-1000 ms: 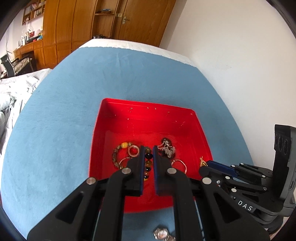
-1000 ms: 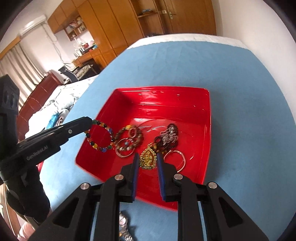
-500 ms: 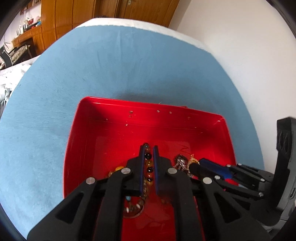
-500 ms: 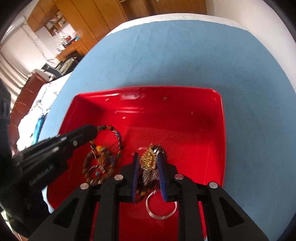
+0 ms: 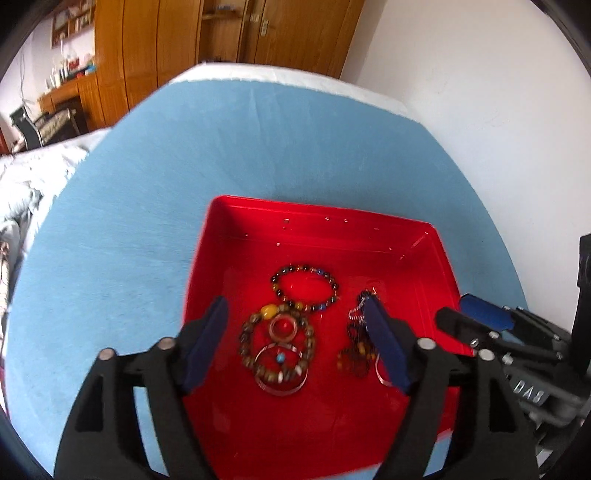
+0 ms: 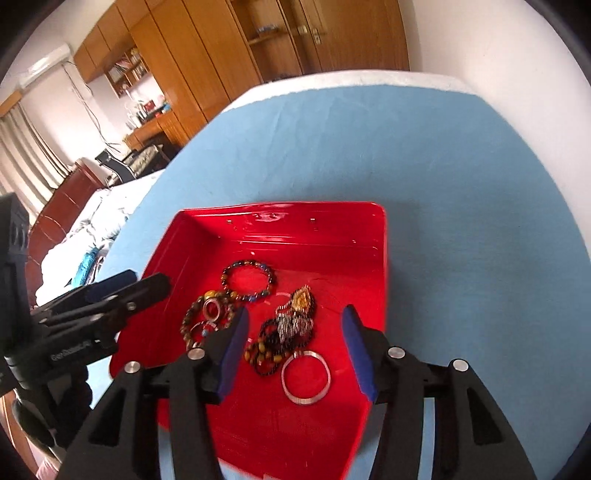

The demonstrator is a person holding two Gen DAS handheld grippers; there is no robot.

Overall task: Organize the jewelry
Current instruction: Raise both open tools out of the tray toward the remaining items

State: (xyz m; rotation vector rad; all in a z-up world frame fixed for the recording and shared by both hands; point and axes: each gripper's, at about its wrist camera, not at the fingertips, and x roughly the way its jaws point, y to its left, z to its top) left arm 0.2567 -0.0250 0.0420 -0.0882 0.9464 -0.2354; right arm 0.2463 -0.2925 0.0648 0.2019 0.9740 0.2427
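A red tray (image 5: 325, 225) (image 6: 380, 258) sits on a blue cloth and holds several pieces of jewelry. A dark multicoloured bead bracelet (image 5: 304, 286) (image 6: 248, 280) lies flat in it. Below it lie a brown bead bracelet (image 5: 277, 343) (image 6: 207, 319) and rings. A gold pendant (image 6: 301, 301) rests on a dark chain pile (image 6: 284, 339) (image 5: 356, 350), with a silver bangle (image 6: 304, 378) beside it. My left gripper (image 5: 295, 339) is open and empty above the tray. My right gripper (image 6: 293, 332) is open and empty over the pile.
The blue cloth (image 5: 147, 192) (image 6: 461, 221) covers a table with a white wall on the right. Wooden wardrobes (image 5: 221, 33) stand behind it. A bed with white bedding (image 5: 22, 184) lies to the left.
Both grippers opened and pulled back from the tray. The left one let go of the multicoloured bracelet and the right one let go of the gold pendant; both now lie in the tray.
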